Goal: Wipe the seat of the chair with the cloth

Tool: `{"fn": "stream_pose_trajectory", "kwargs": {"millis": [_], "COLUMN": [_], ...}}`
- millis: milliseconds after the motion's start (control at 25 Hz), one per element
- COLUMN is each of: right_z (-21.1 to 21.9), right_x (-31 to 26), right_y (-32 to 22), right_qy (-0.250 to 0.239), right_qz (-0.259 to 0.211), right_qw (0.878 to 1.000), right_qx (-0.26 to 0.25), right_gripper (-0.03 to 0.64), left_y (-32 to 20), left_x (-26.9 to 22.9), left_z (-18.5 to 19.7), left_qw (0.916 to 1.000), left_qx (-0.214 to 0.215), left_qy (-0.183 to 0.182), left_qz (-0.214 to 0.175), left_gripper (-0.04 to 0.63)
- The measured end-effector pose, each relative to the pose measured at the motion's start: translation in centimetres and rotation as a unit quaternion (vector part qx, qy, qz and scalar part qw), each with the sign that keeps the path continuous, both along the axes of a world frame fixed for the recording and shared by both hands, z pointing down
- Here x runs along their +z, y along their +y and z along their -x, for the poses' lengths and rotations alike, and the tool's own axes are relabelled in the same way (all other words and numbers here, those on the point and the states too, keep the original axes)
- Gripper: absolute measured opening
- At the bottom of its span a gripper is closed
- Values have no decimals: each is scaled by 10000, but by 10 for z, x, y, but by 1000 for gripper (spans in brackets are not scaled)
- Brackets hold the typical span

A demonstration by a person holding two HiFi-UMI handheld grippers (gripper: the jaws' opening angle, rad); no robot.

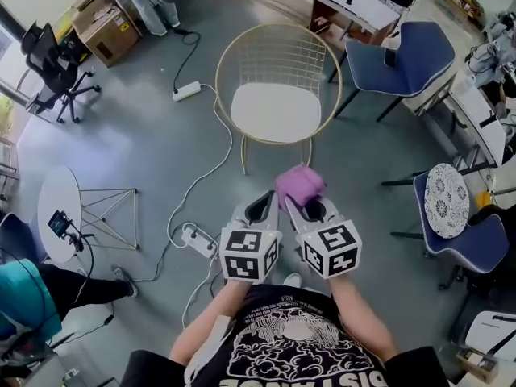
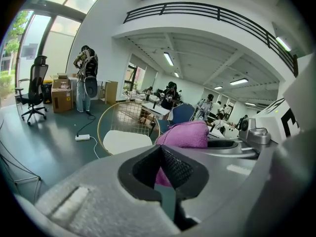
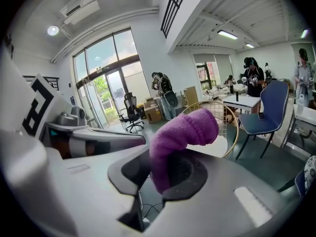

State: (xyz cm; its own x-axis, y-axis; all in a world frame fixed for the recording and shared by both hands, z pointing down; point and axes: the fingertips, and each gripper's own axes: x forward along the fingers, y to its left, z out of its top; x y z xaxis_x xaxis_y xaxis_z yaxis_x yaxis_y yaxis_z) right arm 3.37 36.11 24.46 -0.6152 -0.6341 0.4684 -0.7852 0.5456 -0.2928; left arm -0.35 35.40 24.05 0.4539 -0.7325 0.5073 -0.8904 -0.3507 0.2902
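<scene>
A gold wire chair point(image 1: 278, 63) with a white seat cushion point(image 1: 276, 112) stands on the grey floor ahead of me. The purple cloth point(image 1: 300, 185) point(image 3: 182, 137) is pinched in my right gripper point(image 1: 312, 208) point(image 3: 170, 174), which is shut on it just short of the chair's front edge. Beside it on the left, my left gripper point(image 1: 260, 209) point(image 2: 160, 169) is shut with nothing held. In the left gripper view the cloth point(image 2: 185, 135) shows just beyond those jaws, with the chair point(image 2: 123, 127) behind it.
A blue chair point(image 1: 411, 59) and a white desk point(image 1: 351, 10) stand to the chair's right. Another blue chair with a patterned cushion point(image 1: 446, 201) sits at the right. Power strips point(image 1: 187, 92) point(image 1: 197, 242) and cables trail left. A small round table point(image 1: 58, 212) stands at the left.
</scene>
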Motion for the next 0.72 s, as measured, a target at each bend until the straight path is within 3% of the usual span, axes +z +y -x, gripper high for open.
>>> {"fn": "stream_pose_trajectory", "kwargs": {"millis": [720], "right_z": [58], "right_x": [-4], "right_y": [-94], "right_qy": [249], "right_qz": [92], "right_qw": [9990], "right_qx": [368], "right_gripper": [63], "left_y": [-100], "left_x": [-8], "left_z": [61], "left_qw": [9991], "left_qx": [344], "left_qy": [268], "left_qz": [8], "left_gripper": [-3]}}
